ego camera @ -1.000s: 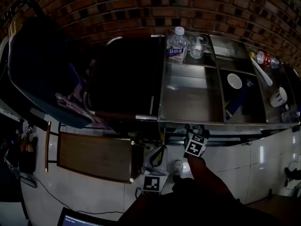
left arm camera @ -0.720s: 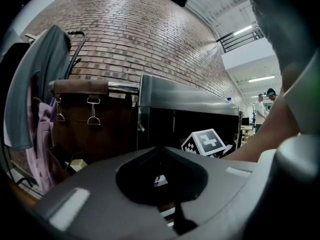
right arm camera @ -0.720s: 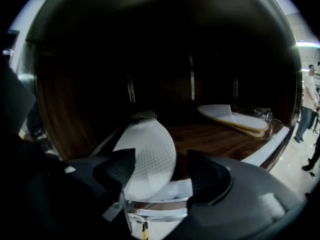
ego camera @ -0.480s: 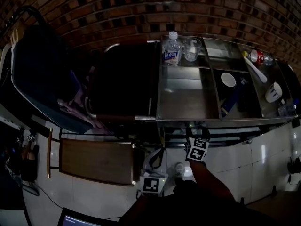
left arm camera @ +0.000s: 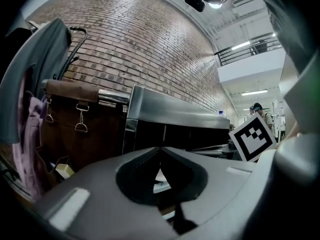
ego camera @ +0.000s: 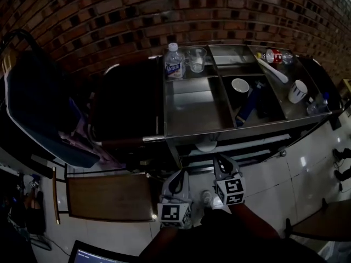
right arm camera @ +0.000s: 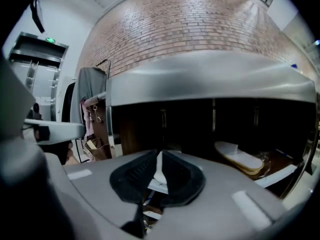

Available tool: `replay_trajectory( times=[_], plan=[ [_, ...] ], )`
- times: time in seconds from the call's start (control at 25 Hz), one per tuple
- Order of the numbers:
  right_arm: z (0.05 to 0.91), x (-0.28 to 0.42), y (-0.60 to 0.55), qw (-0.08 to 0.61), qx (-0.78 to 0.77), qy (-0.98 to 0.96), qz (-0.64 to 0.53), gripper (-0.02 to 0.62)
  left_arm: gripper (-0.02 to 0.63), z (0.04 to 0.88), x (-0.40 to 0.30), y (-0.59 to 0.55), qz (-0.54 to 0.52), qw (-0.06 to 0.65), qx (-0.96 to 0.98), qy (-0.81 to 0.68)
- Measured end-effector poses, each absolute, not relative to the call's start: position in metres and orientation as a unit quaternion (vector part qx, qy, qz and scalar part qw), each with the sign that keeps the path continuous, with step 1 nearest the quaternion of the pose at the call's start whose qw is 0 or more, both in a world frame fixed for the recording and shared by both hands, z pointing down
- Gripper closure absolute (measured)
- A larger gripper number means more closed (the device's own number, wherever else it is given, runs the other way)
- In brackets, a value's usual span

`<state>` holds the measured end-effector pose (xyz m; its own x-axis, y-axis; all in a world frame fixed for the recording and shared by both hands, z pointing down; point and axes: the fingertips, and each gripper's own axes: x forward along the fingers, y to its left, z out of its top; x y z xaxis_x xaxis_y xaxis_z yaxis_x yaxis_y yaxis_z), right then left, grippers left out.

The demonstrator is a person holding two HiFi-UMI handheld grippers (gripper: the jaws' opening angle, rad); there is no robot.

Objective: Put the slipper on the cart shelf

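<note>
A pale slipper (right arm camera: 240, 159) lies flat on the dark lower shelf of the steel cart (right arm camera: 210, 81), seen to the right in the right gripper view. In the head view its light edge (ego camera: 207, 144) peeks out under the cart top (ego camera: 192, 111). My right gripper (ego camera: 219, 160) hovers in front of that shelf, apart from the slipper. Its jaws have just been closing and now stand shut with nothing between them (right arm camera: 159, 156). My left gripper (ego camera: 180, 175) is beside it, level, also shut and empty (left arm camera: 160, 151), facing the cart's front.
The cart top holds a water bottle (ego camera: 174, 62), a glass (ego camera: 196, 59), a white bowl (ego camera: 239, 85) and a mug (ego camera: 298, 90). A dark chair draped with clothes (ego camera: 38, 108) stands left. A wooden board (ego camera: 101, 196) lies on the tiled floor. The brick wall is behind.
My right gripper has drawn back out from under the cart top and risen, its jaws closing empty. The slipper stays on the shelf. The head view has swung right.
</note>
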<state>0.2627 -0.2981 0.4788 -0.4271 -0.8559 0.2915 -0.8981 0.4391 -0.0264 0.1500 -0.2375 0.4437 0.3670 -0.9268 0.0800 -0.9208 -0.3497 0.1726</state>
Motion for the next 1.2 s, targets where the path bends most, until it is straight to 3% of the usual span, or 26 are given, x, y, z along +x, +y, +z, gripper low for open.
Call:
replay_trajectory(
  times=[0.08,1.2],
  plan=[
    [0.468,0.264,-0.289,0.112,0.525,-0.840,0.081,0.592,0.589,0.439,0.151,-0.238,-0.019,0.093,0.820,-0.564],
    [0.428,0.250,-0.209,0.077,0.563,-0.822,0.040,0.594,0.589,0.435,0.142,-0.204,0.008,0.059,0.838,-0.542]
  ],
)
